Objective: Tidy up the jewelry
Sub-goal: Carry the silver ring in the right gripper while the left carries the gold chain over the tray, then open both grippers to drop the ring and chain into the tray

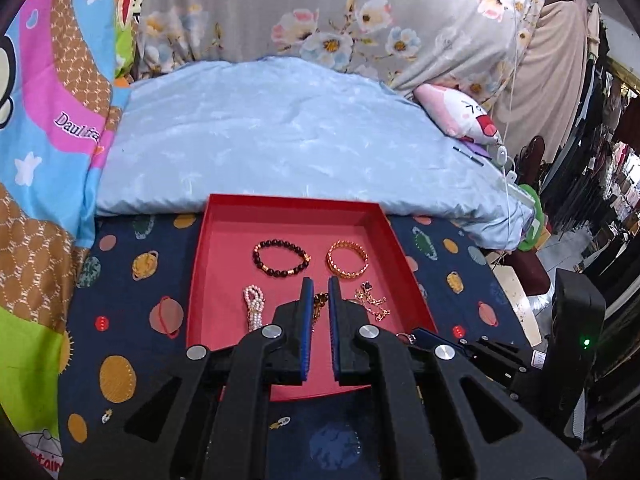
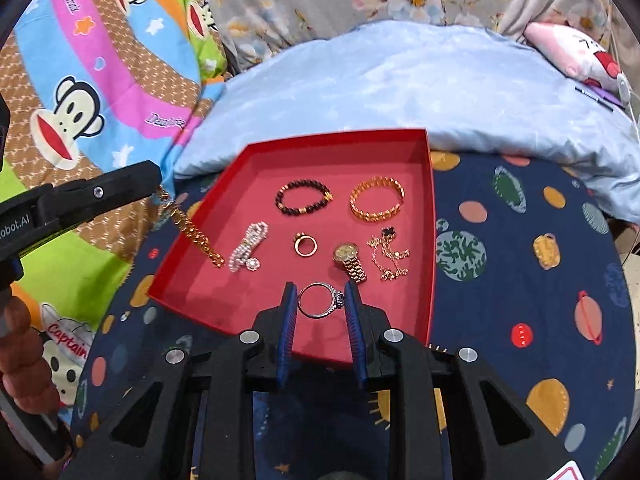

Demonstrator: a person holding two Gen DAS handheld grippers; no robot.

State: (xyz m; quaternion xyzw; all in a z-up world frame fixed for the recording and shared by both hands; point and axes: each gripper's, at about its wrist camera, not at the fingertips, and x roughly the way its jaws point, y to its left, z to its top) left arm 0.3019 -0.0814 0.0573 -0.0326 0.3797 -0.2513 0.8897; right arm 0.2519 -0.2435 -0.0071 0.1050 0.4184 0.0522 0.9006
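The right gripper [image 2: 321, 300] pinched a silver ring [image 2: 320, 301] above the red tray's [image 2: 430, 240] near edge; the left gripper [image 2: 158, 184], clamped on a gold chain [image 2: 192, 232], should lower gently by the left edge.

Home bedroom. Work surface is a bed: navy planet-print sheet [image 2: 520, 240], light blue pillow [image 1: 260, 136], cartoon monkey quilt [image 2: 80, 92], floral grey bedding [image 1: 320, 12], pink plush toy [image 1: 460, 114]. Hanging clothes [image 1: 616, 184] at right edge.
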